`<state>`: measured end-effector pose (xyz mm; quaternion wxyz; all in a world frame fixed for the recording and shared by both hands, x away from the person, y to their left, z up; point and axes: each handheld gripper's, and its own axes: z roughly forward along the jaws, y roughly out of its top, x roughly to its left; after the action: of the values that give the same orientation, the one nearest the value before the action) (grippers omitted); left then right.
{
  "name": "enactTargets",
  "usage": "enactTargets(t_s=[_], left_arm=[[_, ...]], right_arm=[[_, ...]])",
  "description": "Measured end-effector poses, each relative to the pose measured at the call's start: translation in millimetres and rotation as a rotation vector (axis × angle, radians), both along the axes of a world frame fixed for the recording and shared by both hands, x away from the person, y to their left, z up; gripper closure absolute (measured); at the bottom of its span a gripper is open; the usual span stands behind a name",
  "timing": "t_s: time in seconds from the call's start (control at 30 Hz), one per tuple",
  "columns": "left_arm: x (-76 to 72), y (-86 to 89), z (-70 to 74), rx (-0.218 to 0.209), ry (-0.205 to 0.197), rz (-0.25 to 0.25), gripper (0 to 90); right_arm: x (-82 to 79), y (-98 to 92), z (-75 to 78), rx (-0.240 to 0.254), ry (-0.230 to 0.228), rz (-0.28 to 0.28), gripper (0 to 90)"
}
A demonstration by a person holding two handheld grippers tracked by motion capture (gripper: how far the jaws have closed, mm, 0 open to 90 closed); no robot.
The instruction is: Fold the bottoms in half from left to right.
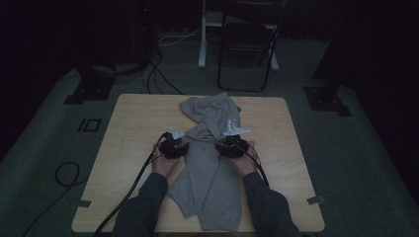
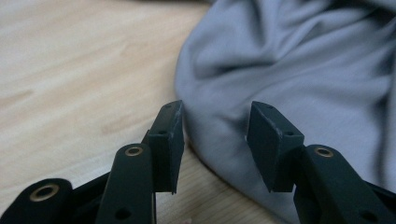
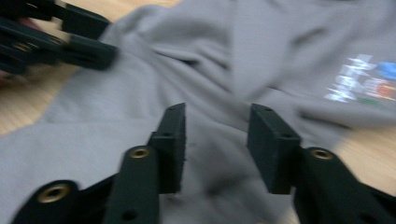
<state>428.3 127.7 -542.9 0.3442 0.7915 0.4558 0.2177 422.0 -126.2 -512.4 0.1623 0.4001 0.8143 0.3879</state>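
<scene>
Folding grey garment (image 1: 210, 163) on table (image 1: 133, 123): left gripper (image 2: 215, 135) and right gripper (image 3: 215, 140) both gaping, gripping nothing; regrip matching edges.

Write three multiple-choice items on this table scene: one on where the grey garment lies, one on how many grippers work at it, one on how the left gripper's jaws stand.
1. Where does the grey garment lie?
A. on the wooden table
B. on the folding chair
C. on the carpet

2. How many grippers are at the garment?
A. one
B. two
C. three

3. How do the left gripper jaws stand?
A. clamped on a sleeve
B. shut with nothing in them
C. apart, with nothing pinched

Answers:
1 A: the high view shows the cloth spread down the middle of the tabletop.
2 B: the left one and the right gripper sit on either side of it.
3 C: the left gripper view shows a clear gap between the pads, the cloth's edge lying beyond them.
</scene>
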Motion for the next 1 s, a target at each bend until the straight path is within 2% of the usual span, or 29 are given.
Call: enactTargets(t_s=[0.03, 0.07, 0.1, 0.17, 0.2, 0.23, 0.27, 0.3, 0.4, 0.43, 0.47, 0.57, 0.67, 0.73, 0.77, 0.8, 0.9, 1.0], left_arm=[[0.9, 1.6, -0.5, -0.018, 0.008, 0.002, 56.1], [0.9, 1.6, -0.5, -0.018, 0.008, 0.002, 56.1], [1.8, 2.4, -0.5, -0.025, 0.014, 0.003, 56.2], [2.2, 2.7, -0.5, -0.028, 0.016, 0.001, 56.5], [2.5, 3.0, -0.6, -0.033, 0.019, 0.002, 56.9], [2.6, 3.2, -0.6, -0.034, 0.019, 0.004, 57.2], [2.5, 3.1, -0.6, -0.033, 0.019, 0.003, 57.8], [2.1, 2.6, -0.5, -0.027, 0.015, 0.002, 58.3], [0.2, -0.1, -0.6, -0.007, -0.002, -0.008, 59.0], [0.1, -0.1, -0.5, -0.005, -0.004, -0.007, 59.2], [0.3, 0.1, -0.5, -0.007, -0.001, -0.005, 59.5], [0.5, 0.4, -0.4, -0.010, 0.002, -0.004, 59.5], [0.6, 0.1, -0.5, -0.010, 0.000, -0.005, 59.3], [0.9, 0.4, -0.5, -0.012, 0.002, 0.000, 59.1], [1.0, 0.3, -0.5, -0.010, 0.001, 0.001, 59.0], [1.0, 0.2, -0.5, -0.011, 0.000, 0.002, 58.8], [1.5, 0.8, -0.6, -0.018, 0.004, 0.007, 57.6], [2.1, 1.6, -0.6, -0.023, 0.010, 0.009, 56.5]], right_arm=[[1.5, 5.9, -1.7, 0.000, 0.006, 0.012, 52.2], [1.5, 5.9, -1.7, 0.000, 0.006, 0.012, 52.2], [4.5, 18.3, -7.6, -0.022, 0.012, 0.039, 49.0], [8.7, 24.0, -15.5, -0.043, 0.032, 0.052, 50.9], [10.5, 25.7, -20.1, -0.061, 0.055, 0.049, 57.5], [10.5, 25.5, -23.3, -0.075, 0.069, 0.046, 69.4], [8.1, 22.8, -22.6, -0.073, 0.062, 0.049, 81.8], [4.8, 18.9, -20.5, -0.070, 0.069, 0.044, 84.8], [-12.8, 0.9, -12.8, -0.051, 0.047, 0.053, 87.9], [-19.0, -5.4, -11.6, -0.065, 0.034, 0.047, 88.8], [-25.1, -12.1, -11.2, -0.082, 0.022, 0.031, 88.7], [-37.3, -34.6, -13.0, -0.078, 0.037, 0.006, 88.8], [-46.1, -46.1, -14.9, -0.091, 0.054, 0.003, 88.3], [-50.8, -47.2, -14.1, -0.139, 0.056, -0.017, 87.0], [-52.9, -46.6, -12.7, -0.168, 0.050, -0.034, 82.8], [-54.3, -46.9, -10.1, -0.176, 0.034, -0.044, 75.0], [-56.4, -42.5, 2.6, -0.063, -0.003, -0.013, 65.2], [-54.2, -23.2, 10.5, -0.026, -0.031, 0.034, 57.1]])
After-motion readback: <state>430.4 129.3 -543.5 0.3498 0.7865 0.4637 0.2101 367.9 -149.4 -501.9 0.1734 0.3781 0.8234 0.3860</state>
